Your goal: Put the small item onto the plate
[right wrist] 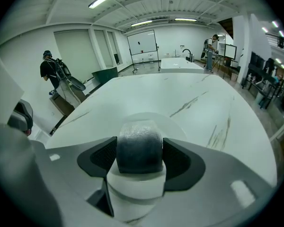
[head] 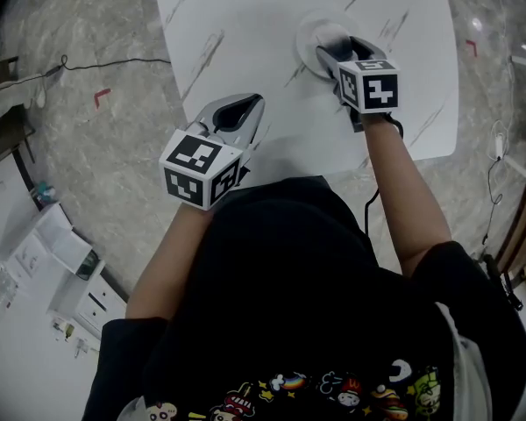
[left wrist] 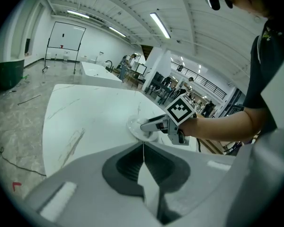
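Note:
A small dark rounded item [right wrist: 139, 148] sits clamped between the pads of my right gripper [right wrist: 139, 150], held just over the white plate [right wrist: 175, 122]. In the head view the right gripper [head: 337, 49] reaches over the plate [head: 309, 32] near the table's far middle. From the left gripper view the plate [left wrist: 135, 126] and the right gripper [left wrist: 154, 125] show across the table. My left gripper [head: 244, 105] hovers at the table's near edge, its jaws pressed together with nothing between them [left wrist: 143, 150].
The white marbled table [head: 245, 24] stands on a grey stone floor. A cable [head: 88, 64] runs over the floor at the left. A person with a backpack [right wrist: 57, 77] stands far off left of the table.

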